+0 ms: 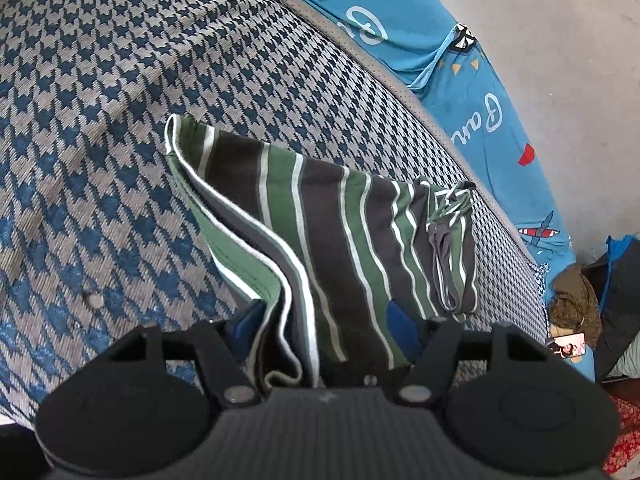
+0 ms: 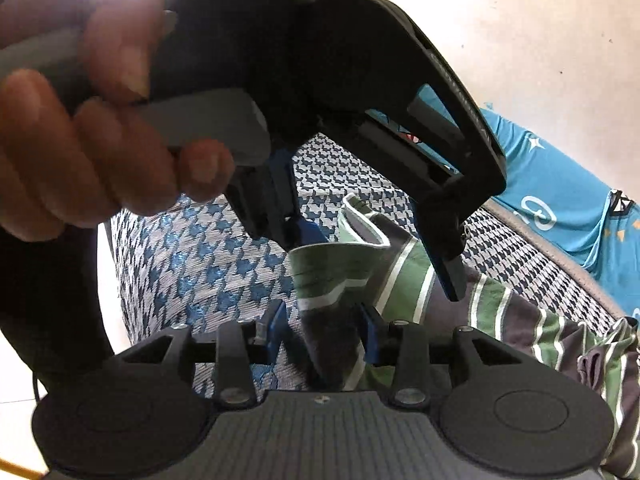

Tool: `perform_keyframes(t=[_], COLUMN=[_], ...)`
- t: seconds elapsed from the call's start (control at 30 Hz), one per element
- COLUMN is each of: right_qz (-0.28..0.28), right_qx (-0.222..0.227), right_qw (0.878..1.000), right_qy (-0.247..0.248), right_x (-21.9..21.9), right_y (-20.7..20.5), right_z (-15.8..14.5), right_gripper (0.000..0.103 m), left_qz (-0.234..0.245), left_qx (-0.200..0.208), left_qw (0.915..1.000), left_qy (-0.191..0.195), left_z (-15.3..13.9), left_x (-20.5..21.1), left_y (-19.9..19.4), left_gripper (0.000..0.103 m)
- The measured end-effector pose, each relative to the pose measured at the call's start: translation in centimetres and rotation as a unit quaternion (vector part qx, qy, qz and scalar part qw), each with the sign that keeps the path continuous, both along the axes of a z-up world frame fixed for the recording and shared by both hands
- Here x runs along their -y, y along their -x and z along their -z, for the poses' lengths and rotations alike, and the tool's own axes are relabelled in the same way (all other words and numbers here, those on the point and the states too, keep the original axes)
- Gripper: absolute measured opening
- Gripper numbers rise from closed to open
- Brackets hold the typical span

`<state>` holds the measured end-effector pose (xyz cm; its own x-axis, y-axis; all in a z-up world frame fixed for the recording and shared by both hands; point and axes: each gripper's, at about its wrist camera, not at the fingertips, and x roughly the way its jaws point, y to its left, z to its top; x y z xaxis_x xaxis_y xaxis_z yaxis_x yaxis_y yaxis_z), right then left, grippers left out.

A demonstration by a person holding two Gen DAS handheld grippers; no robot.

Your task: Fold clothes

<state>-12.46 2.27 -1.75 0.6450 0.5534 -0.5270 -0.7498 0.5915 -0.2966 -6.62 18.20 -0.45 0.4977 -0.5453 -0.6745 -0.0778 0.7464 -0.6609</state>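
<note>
A lived-in home, most likely a bedroom. Told by the broad houndstooth-woven mattress (image 1: 120, 100) in blue and grey with piped edging filling the left and centre of the frame, a bright blue printed bedsheet (image 1: 404, 12) with lettering and small cartoon shapes hanging along its far edge at upper right, and a bare pale floor (image 1: 568, 60) beyond. Backed up by a heap of bundled cloth and household oddments (image 1: 576, 304) at the right edge.
</note>
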Motion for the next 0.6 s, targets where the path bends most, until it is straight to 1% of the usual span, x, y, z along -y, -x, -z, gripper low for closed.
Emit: perform_keyframes(t=[0.03, 0.07, 0.1, 0.13, 0.17, 0.2, 0.23, 0.3, 0.37, 0.6], right_qz=[0.001, 0.003, 0.005, 0.006, 0.008, 0.008, 0.007, 0.008, 0.010, 0.025], right_qx=[-0.001, -0.003, -0.006, -0.008, -0.009, -0.009, -0.009, -0.006, -0.004, -0.004], right_qw=[1.000, 1.000, 1.000, 1.000, 1.000, 1.000, 1.000, 0.999, 0.999, 0.997], right_qy=[-0.002, -0.004, -0.008, -0.011, -0.016, -0.021, -0.025, -0.033, -0.038, -0.067], right_x=[-0.1, -0.1, 0.0, 0.1, 0.2, 0.4, 0.6, 0.9, 1.1, 2.4], right_y=[-0.2, -0.3, -0.4, -0.6, -0.5, -0.5, -0.4, -0.1, -0.1, -0.4], right_z=[0.1, 0.0, -0.1, -0.3, -0.5, -0.7, -0.9, -1.3, -1.6, -3.4], right_gripper=[0.034, 0.028, 0.016, 0.012, 0.011, 0.009, 0.008, 0.008, 0.008, 0.007], left_qz=[-0.002, -0.006, -0.011, -0.019, -0.026, -0.034, -0.040, -0.049, -0.057, -0.060], left_qx=[-0.001, -0.003, -0.004, -0.004, -0.005, -0.006, -0.008, -0.016, -0.017, -0.014], left_qw=[1.0000, 0.9999, 0.9998, 0.9995, 0.9989, 0.9984, 0.9983, 0.9985, 0.9982, 0.9981], left_qy=[-0.002, -0.008, -0.016, -0.027, -0.038, -0.046, -0.041, -0.017, -0.009, -0.010], left_z=[0.0, 0.0, 0.0, 0.0, -0.1, -0.1, 0.0, 0.4, 0.6, 0.7], left_x=[-0.1, -0.2, -0.3, -0.6, -0.8, -1.0, -1.3, -1.9, -2.4, -2.9], left_y=[0.0, 0.0, 0.0, -0.1, -0.2, -0.4, -0.7, -1.6, -2.4, -4.6], left_gripper=[0.068, 0.073, 0.081, 0.085, 0.090, 0.092, 0.094, 0.102, 0.103, 0.103])
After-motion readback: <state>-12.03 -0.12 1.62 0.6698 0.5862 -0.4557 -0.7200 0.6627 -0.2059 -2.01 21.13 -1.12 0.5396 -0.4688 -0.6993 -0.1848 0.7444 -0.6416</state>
